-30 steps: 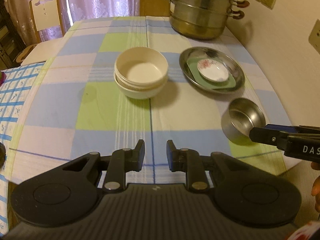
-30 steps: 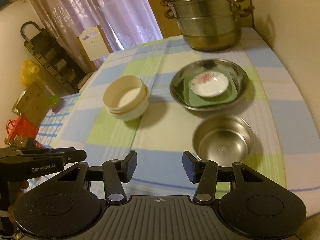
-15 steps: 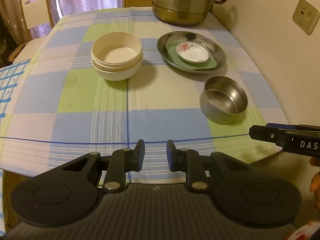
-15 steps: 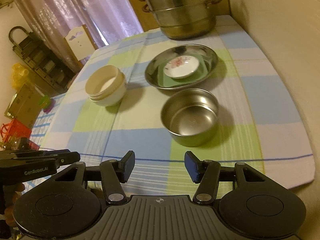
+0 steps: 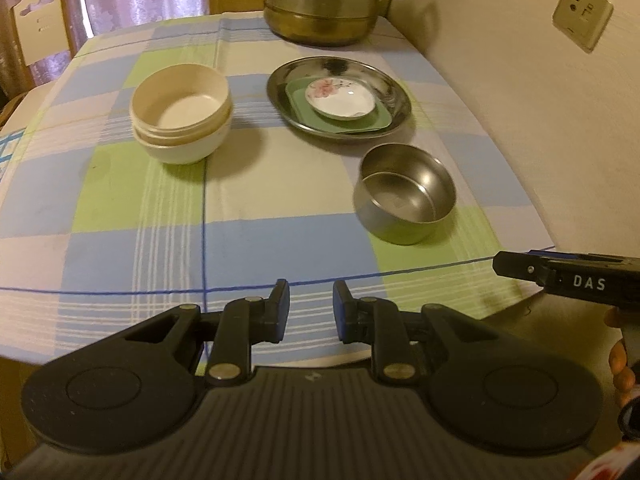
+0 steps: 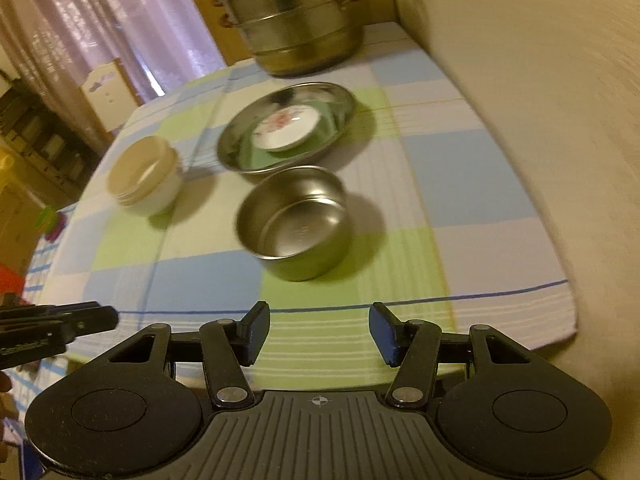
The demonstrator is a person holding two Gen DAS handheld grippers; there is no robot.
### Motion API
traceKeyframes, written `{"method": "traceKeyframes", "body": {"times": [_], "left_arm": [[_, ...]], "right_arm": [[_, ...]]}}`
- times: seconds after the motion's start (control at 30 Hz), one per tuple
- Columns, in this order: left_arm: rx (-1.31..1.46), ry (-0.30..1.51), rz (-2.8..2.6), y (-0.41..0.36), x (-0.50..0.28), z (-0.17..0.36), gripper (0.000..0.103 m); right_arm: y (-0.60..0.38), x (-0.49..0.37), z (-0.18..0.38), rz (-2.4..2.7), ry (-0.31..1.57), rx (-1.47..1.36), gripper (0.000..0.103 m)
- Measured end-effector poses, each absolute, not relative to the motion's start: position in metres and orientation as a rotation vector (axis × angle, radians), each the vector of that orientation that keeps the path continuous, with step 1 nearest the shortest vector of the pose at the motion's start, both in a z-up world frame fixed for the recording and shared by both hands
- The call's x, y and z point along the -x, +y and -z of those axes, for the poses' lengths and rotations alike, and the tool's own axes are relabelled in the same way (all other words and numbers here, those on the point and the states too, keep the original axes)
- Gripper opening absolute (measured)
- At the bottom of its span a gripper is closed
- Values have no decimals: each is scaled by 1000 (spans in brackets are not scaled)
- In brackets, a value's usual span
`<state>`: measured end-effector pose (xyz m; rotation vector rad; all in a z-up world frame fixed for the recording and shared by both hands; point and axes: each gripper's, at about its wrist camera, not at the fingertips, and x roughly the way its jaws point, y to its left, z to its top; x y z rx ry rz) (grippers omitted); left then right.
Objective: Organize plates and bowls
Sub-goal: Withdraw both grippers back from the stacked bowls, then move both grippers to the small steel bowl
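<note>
Both the left gripper [image 5: 307,304] and right gripper [image 6: 318,330] hang released, grasping nothing, over the near table edge. Just beyond stands the steel bowl [image 6: 294,222]; farther, the steel plate [image 5: 340,98]; left, stacked cream bowls [image 5: 181,112].

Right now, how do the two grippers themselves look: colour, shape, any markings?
Both are matte black. The left gripper and right gripper each have two round side lobes, a ribbed grey centre panel, silver pivot rivets and blue finger pads. The right one shows white letters "DAS" on its side.
</note>
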<state>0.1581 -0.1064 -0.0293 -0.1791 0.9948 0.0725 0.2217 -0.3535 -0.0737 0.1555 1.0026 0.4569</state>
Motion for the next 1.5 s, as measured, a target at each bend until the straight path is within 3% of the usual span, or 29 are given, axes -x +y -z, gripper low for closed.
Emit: {"method": "traceKeyframes", "body": {"times": [1.17, 1.5], "left_arm": [[136, 988, 83, -124, -273, 68, 20], [119, 1047, 94, -125, -301, 92, 20]], "right_arm": [[-341, -300, 99, -421, 991, -152, 55], [-325, -319, 115, -414, 1020, -159, 42]]}}
